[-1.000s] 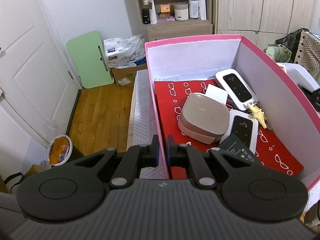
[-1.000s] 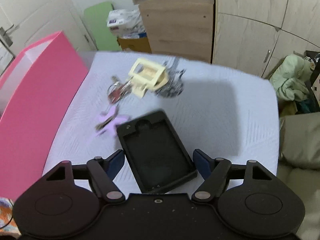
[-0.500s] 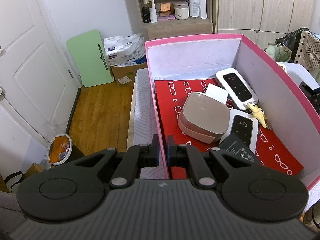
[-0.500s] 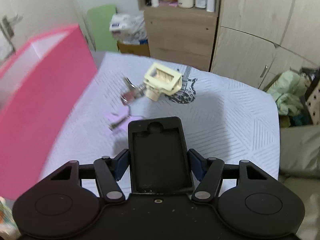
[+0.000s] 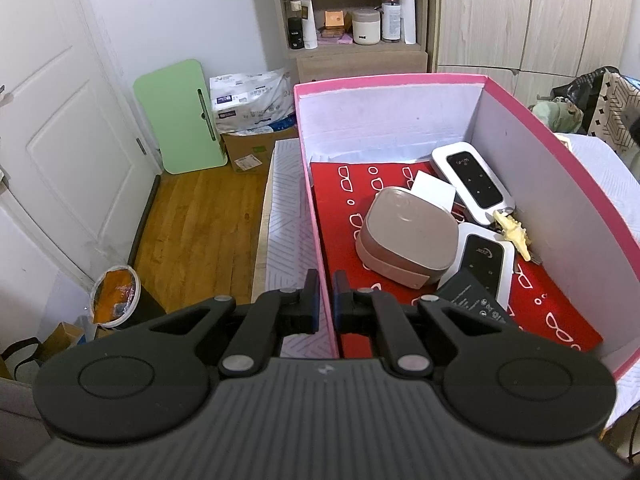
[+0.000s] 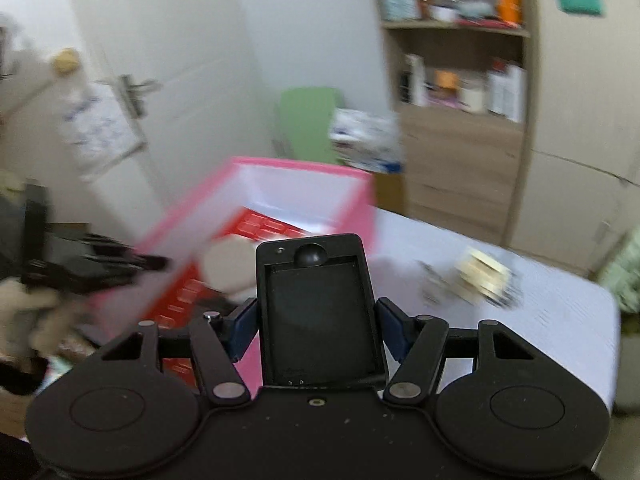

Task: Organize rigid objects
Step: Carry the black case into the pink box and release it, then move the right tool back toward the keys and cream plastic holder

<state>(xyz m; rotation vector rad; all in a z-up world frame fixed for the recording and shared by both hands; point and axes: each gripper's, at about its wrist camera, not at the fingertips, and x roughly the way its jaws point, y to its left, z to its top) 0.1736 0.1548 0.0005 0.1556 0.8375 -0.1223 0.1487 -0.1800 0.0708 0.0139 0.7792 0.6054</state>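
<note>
Got the black phone case [image 6: 320, 312] pinched in my right gripper [image 6: 316, 328], left gripper [image 5: 326, 300] clamping the pink box [image 5: 560, 168] wall. Next: lower it inside, probably.

The right gripper [image 6: 317, 326] clamps a black rectangular plastic phone case [image 6: 318, 308] by its long sides, hollow face up. Behind it stands a pink cardboard box [image 6: 256, 204] with a red lining, blurred. A cream plastic block [image 6: 482, 278] lies on the white quilted bed [image 6: 540, 320].
</note>
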